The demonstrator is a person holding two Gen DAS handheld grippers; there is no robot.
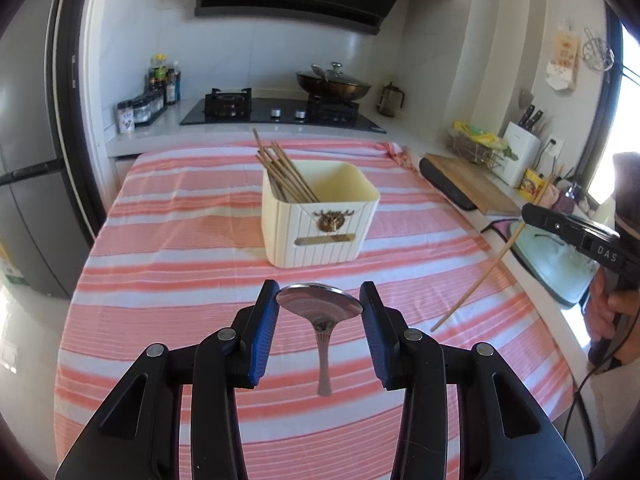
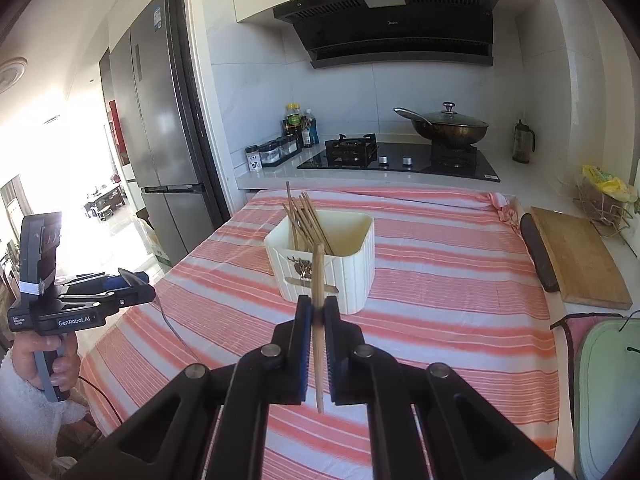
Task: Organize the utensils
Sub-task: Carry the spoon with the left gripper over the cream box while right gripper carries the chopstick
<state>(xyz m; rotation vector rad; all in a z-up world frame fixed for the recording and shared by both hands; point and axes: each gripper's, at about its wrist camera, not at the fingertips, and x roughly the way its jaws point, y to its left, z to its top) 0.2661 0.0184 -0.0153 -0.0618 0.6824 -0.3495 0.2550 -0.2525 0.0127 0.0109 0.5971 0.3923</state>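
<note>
My left hand-held gripper (image 1: 320, 306) pinches a spoon (image 1: 320, 304), my right (image 2: 318, 320) a chopstick (image 2: 318, 280); next, lower both into the holder (image 1: 320, 216).

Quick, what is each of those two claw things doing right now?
Left gripper: closed on the bowl of a metal spoon.
Right gripper: closed on one wooden chopstick.
</note>
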